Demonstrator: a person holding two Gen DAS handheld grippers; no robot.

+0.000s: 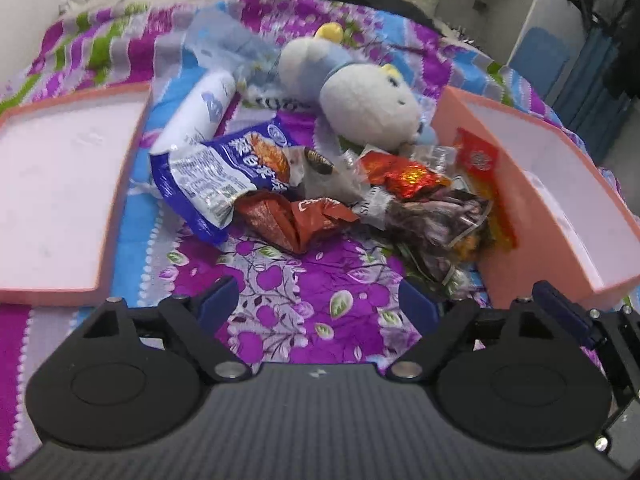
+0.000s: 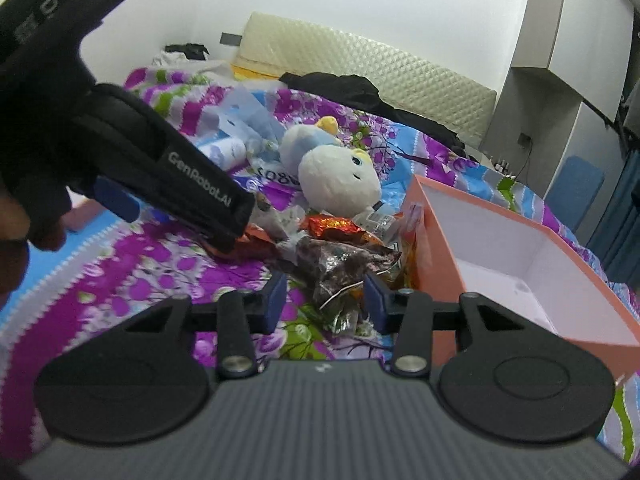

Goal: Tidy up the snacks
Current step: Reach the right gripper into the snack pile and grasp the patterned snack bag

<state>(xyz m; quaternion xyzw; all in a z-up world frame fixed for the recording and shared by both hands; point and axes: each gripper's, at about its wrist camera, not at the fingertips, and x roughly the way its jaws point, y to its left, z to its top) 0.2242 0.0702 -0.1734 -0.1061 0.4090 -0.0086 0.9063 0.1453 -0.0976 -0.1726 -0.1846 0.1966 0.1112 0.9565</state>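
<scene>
My left gripper (image 1: 320,304) hung above the purple flowered bedspread (image 1: 320,280), jaws spread wide with only fabric between the blue pads (image 1: 218,300). It pointed down at the snack pile, short of it.

Snack pile, seen from the left wrist: a blue-and-white snack bag (image 1: 216,178) lay nearest the left side, a crumpled brown-red wrapper (image 1: 296,220) touching its lower edge. To the right of that sat a shiny red-orange foil packet (image 1: 404,172) and a dark clear-film packet (image 1: 444,220). A red-and-yellow sachet (image 1: 480,184) leaned against the outer wall of the pink box (image 1: 520,248), which was open with a white interior. A second pink tray (image 1: 60,200), shallow and also white inside, lay flat at the left. Behind the pile were a white cylindrical pack (image 1: 200,116) and a white plush toy (image 1: 368,108).

My right gripper (image 2: 325,300) was partly closed, jaws at about half spread. The lower end of the dark clear-film packet sat between the pads (image 2: 276,300); I saw gaps on both sides and could not confirm contact. The pink box stood just to its right. The other gripper's black body crossed the upper left of this view, held by a gloved hand (image 2: 36,184).
</scene>
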